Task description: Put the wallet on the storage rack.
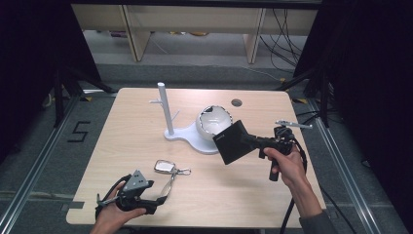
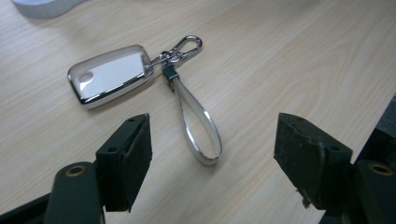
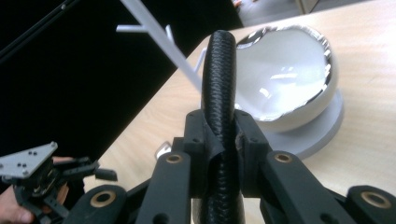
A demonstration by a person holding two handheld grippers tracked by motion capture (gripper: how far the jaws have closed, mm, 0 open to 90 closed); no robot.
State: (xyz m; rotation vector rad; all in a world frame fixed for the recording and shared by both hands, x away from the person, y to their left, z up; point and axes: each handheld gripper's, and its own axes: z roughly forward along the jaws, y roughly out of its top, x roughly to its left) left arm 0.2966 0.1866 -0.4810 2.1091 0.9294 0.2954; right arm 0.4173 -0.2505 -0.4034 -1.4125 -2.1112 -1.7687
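One key fob (image 2: 109,74) lay between the wide-open left gripper (image 2: 215,154); the right gripper (image 3: 222,135) clamped one black wallet (image 1: 233,141).

The left hand (image 1: 114,214) holds the left gripper (image 2: 212,154) low at the near edge of the worktop (image 1: 243,195), jaws wide apart with nothing pressed between them. The right hand (image 1: 287,168) carries the right gripper (image 3: 220,128) raised, jaws clamped tight.
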